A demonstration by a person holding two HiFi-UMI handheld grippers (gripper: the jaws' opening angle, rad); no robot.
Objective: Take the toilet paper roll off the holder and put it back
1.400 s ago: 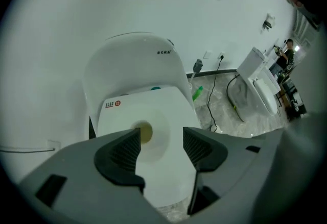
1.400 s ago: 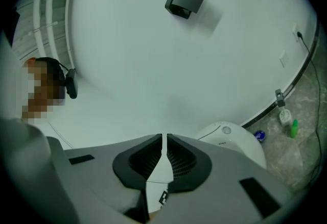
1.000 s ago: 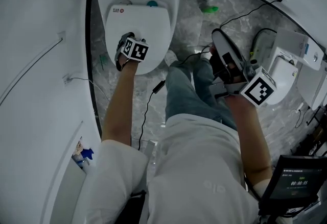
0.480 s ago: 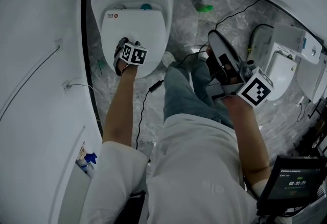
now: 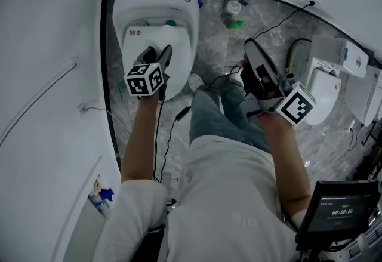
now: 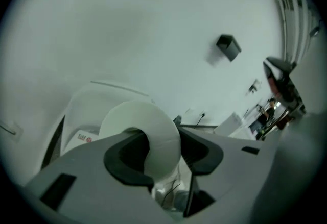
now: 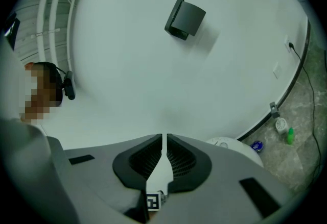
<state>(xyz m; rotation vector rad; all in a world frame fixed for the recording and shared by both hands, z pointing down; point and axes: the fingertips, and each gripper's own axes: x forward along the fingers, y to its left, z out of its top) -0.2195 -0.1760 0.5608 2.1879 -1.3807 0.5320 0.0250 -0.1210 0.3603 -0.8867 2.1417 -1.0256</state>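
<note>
- Holding the toilet paper roll point(image 6: 148, 126) is your left hand-held gripper point(image 6: 164, 152). Its jaws have just been closing, and the roll now sits clamped between the dark pads.
- I cannot tell whether the near pad presses on the outside of the roll or reaches into its core.
- In the head view the roll hangs in the air above the closed toilet lid point(image 5: 182, 59). It touches nothing but the pads.
- Your right hand-held gripper point(image 7: 163, 155) is clenched with nothing between its jaws, only a thin slit showing. It is held out over your right leg, well apart from the roll.
- Judging by this, the roll is off its mount and the return is the step in hand.
- Both gripper views show a dark wall box point(image 7: 185, 17) high on the white wall, well apart from the roll. I take it for the holder, though no bar or arm on it can be made out.
- Your next move calls for raising the roll up to that box and turning it so the core lines up with whatever carries it.
- Slide the roll fully on, and only then let the left jaws part.
- Keep the squeeze light, since soft paper is likely to dent under the pads.
- Bring the free right hand-held gripper in if the fitting needs steadying.
</note>
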